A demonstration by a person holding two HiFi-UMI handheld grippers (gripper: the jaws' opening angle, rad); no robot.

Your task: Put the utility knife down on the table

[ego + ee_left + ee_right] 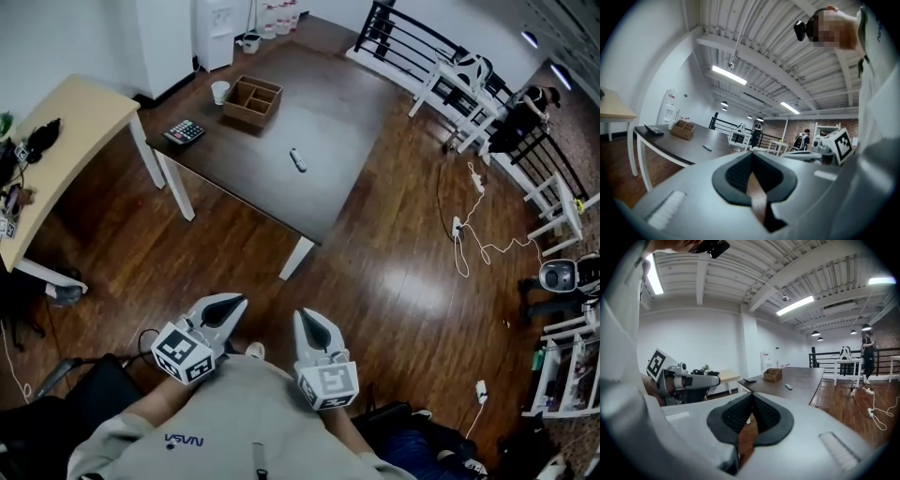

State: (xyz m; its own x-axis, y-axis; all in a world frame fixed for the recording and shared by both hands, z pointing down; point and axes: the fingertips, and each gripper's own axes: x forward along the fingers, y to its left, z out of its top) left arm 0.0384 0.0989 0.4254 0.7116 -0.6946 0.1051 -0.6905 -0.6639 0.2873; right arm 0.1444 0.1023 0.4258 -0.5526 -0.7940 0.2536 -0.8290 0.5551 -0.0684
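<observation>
Both sets of fingers are closed and empty. The left gripper [234, 303] and the right gripper [307, 319] sit side by side, close against the person's grey sweatshirt [234, 412], with the fingers pointing out over bare floor [375, 272]. Each gripper view looks straight along its own fingers and shows the pads meeting at the tip with nothing between them. Well ahead of the fingers, across the floor, stands the dark surface [337, 112]. A small pale bar lying flat near its middle is taken to be the utility knife [297, 159]; it is too small to confirm and well apart from either gripper. Beyond it, ahead and to the left of the fingers, are a calculator [185, 131], a wooden box [253, 100] and a cup [219, 91]. Judgement: the put-down step looks complete, and the next move calls only for keeping both grippers clear. Only the head view shows both grippers at once and the floor separating fingers from surface. Only the gripper views show the pad contact, plus a level look at the knife lying flat.
</observation>
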